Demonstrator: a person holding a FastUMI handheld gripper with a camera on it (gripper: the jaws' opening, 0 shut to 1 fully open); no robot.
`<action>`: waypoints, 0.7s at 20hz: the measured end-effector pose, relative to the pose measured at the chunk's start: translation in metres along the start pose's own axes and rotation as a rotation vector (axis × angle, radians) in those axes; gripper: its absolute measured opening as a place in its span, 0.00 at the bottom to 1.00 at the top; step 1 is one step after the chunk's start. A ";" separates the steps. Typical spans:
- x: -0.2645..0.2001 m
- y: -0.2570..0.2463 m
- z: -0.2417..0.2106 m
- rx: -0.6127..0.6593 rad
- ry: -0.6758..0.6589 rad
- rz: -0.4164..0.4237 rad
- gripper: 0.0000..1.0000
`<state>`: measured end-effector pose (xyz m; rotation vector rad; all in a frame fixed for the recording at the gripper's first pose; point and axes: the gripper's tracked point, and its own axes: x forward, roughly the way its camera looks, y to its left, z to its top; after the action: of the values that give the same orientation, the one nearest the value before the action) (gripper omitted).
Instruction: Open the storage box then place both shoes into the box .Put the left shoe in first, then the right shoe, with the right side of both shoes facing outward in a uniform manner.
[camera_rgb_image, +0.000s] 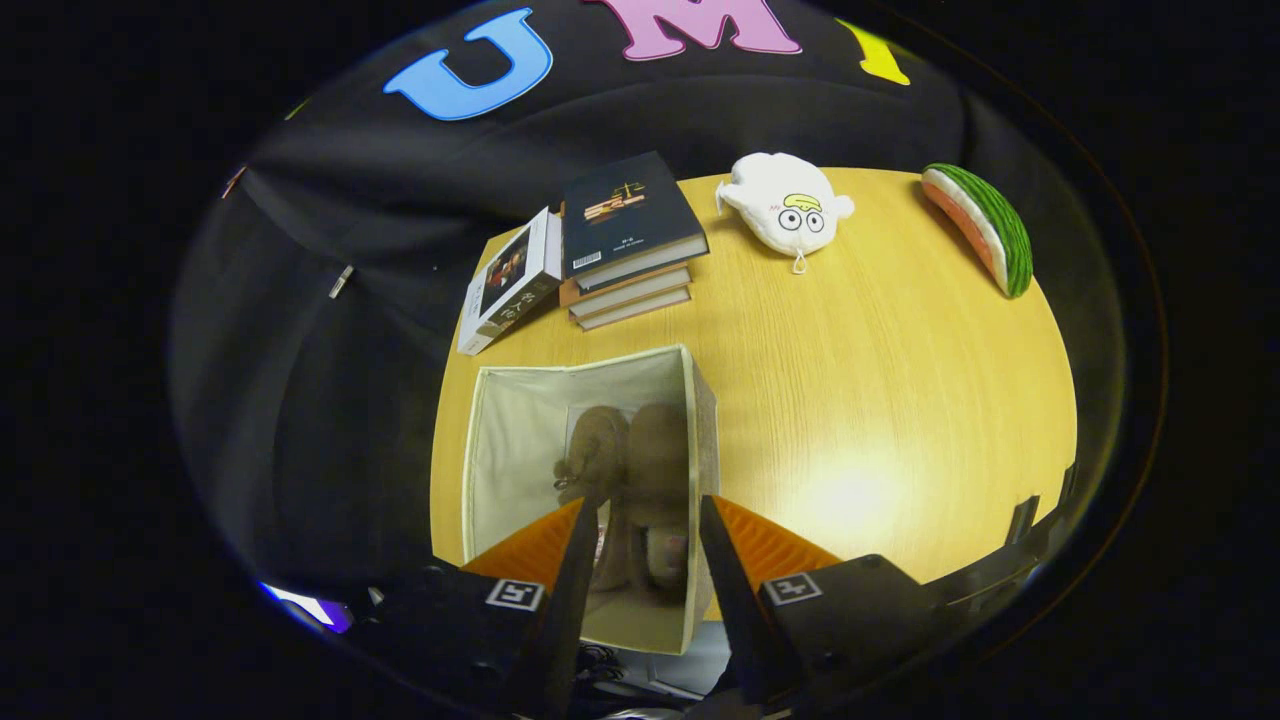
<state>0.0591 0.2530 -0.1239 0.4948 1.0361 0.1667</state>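
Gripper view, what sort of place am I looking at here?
Likely a staged tabletop booth: a round wooden table against black cloth, holding stacked books, a plush toy and an open fabric storage box with brown shoes inside. The open fingers hover above the box.

Books (620, 240), plush toy (787, 212), watermelon slice (982, 226)

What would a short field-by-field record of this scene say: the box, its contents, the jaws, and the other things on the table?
box: open beige storage box on the wooden table
contents: two brown shoes side by side inside
gripper: gripper above the box, jaws apart, holding nothing
beyond box: stack of books, another book leaning beside it
far side: white plush toy, watermelon-slice toy
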 end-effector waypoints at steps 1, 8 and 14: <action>0.000 -0.002 0.001 -0.001 0.001 0.000 0.76; -0.005 -0.017 0.002 -0.010 -0.007 0.022 0.98; -0.025 -0.052 0.021 -0.034 -0.144 0.069 0.99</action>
<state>0.0594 0.1921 -0.1203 0.5048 0.8744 0.2069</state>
